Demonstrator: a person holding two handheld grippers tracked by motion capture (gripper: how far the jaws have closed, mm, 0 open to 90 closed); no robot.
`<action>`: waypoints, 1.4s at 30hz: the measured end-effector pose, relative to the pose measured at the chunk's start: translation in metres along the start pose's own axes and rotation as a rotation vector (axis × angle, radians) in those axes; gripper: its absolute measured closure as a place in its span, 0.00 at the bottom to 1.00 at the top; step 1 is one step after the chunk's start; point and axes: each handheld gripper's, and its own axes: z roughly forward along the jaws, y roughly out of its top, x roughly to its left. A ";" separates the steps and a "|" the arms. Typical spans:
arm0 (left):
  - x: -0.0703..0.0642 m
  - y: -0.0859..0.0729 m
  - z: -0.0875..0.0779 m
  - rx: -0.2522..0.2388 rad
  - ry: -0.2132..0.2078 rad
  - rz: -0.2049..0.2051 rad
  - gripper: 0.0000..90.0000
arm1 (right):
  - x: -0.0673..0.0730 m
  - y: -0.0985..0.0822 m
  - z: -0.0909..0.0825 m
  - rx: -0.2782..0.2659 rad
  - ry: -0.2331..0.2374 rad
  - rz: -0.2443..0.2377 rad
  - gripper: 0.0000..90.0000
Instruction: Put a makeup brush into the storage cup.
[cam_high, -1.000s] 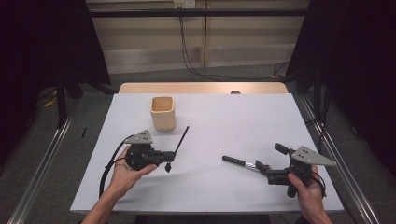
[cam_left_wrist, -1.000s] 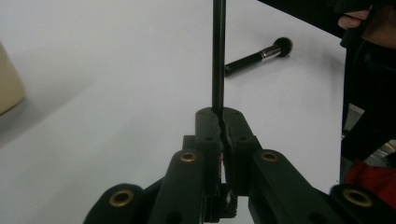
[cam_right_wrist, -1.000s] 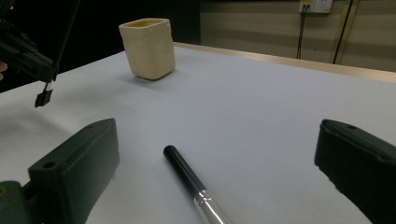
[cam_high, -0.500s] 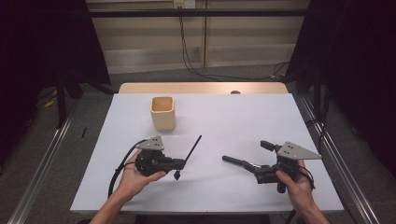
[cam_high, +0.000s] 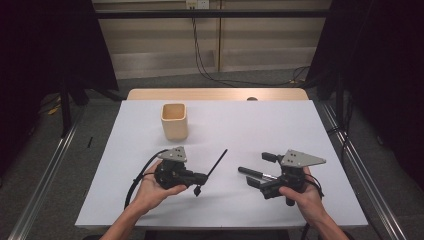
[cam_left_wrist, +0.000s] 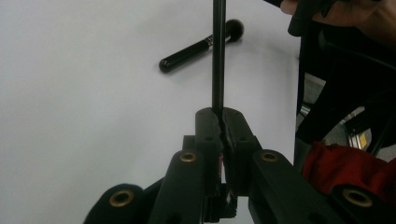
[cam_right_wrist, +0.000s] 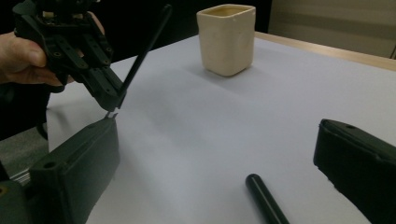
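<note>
**One brush gripped, one on the worktop, cup empty as far as can be seen**

The white worktop (cam_high: 300, 130) carries a cream square cup (cam_high: 174, 121) standing upright toward its far left, well apart from both hands. Nothing can be seen standing in the cup, so the putting-away looks not yet begun.

The left gripper (cam_high: 196, 177) is clenched on a thin black brush (cam_high: 216, 163); in the left gripper view the jaws meet tight around its stem (cam_left_wrist: 218, 56), which rises away from them. It hangs above the worktop, near the cup but not over it.

The right gripper (cam_high: 257, 181) is released, its jaws standing wide apart in the right gripper view, either side of a thicker black-handled brush (cam_right_wrist: 266, 198) that lies flat on the worktop. The pads do not touch it.

My reading: one brush is picked up and must be carried to the cup; the other awaits grasping.
</note>
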 end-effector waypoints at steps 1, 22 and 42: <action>-0.001 0.002 0.002 0.009 -0.007 0.007 0.96 | 0.001 0.000 0.001 0.003 0.006 -0.003 0.00; -0.010 0.029 0.014 0.230 0.001 0.092 0.96 | 0.001 0.018 0.022 0.194 0.138 -0.035 0.02; -0.011 0.038 0.021 0.442 0.024 0.167 0.96 | 0.000 0.026 0.038 0.405 0.231 -0.126 0.02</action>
